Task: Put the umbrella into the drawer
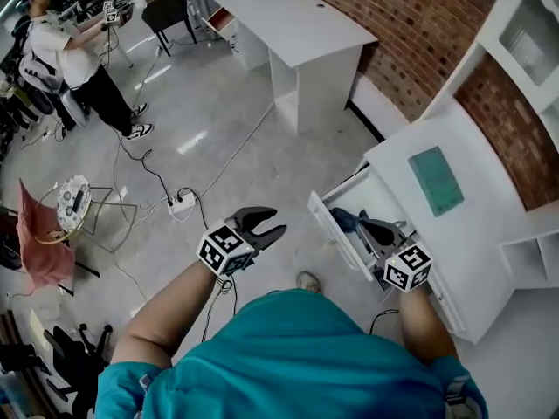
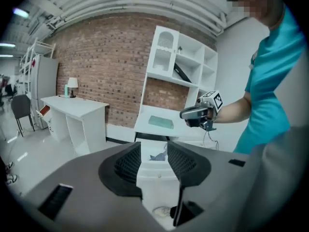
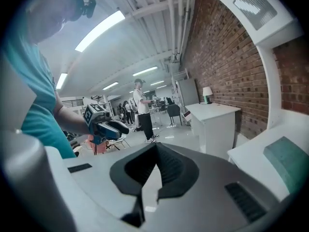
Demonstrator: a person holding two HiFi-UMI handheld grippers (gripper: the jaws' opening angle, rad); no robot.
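Note:
The white drawer (image 1: 334, 232) stands pulled out of the low white cabinet (image 1: 454, 251). A dark blue folded umbrella (image 1: 347, 220) lies inside it. My right gripper (image 1: 367, 226) hovers over the drawer's near end, jaws shut and empty; in the right gripper view its tips (image 3: 155, 147) meet with nothing in them. My left gripper (image 1: 273, 222) is out over the floor, left of the drawer, open and empty. In the left gripper view the gripper (image 2: 154, 147) points at the drawer, and the umbrella (image 2: 157, 155) shows through the gap. The right gripper (image 2: 197, 114) is seen there too.
A teal pad (image 1: 437, 180) lies on the cabinet top under a white shelf unit (image 1: 533, 24). A white desk (image 1: 297, 20) stands by the brick wall. A power strip with cables (image 1: 182, 203), a reddish chair (image 1: 39, 243) and a person (image 1: 74, 55) are at the left.

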